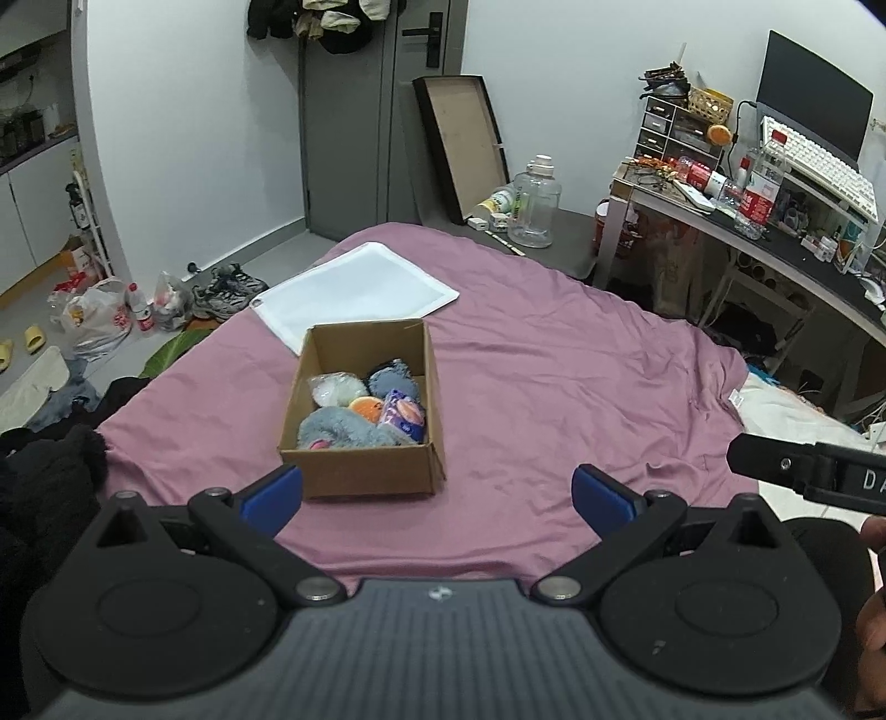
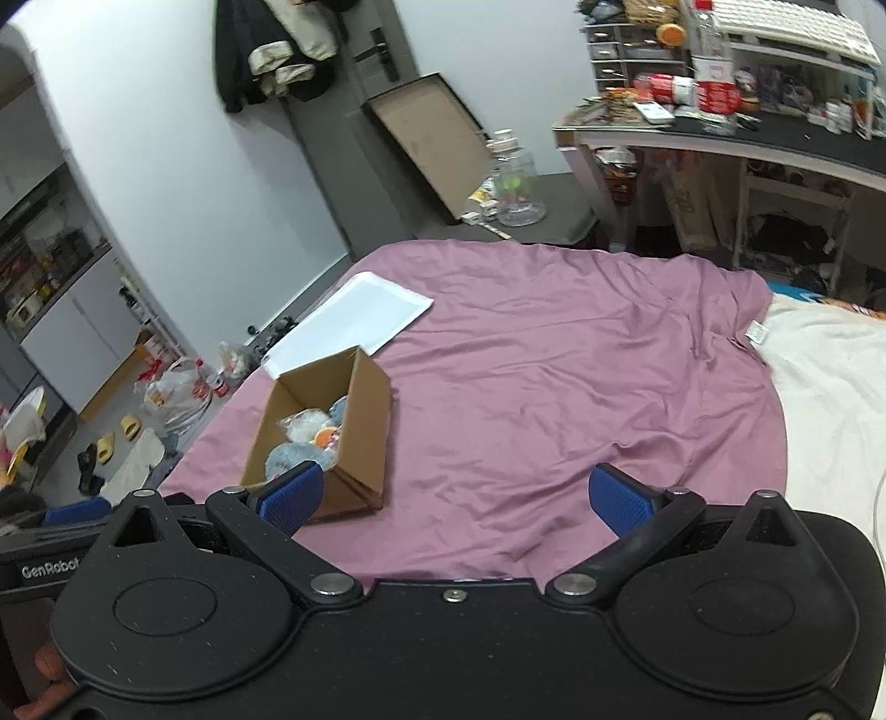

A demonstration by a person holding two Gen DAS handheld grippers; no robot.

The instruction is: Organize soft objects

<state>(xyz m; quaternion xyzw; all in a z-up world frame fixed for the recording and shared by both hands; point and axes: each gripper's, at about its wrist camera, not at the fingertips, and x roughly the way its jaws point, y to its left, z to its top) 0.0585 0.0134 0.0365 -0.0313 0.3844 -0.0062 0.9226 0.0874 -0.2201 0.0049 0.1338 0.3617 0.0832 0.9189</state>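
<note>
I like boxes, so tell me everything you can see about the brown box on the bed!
The cardboard box is plain brown, small and rectangular, open at the top with no flaps showing. It sits upright on the purple bedsheet, its far corner resting against or over the flat white bag. Inside lie soft things: a grey fluffy toy, an orange ball, a white puff in clear wrap and a purple packet. Neither hand-held gripper touches it.

A lived-in bedroom: bed (image 1: 554,360), cluttered desk (image 1: 775,238), hung coats (image 2: 277,50).
</note>
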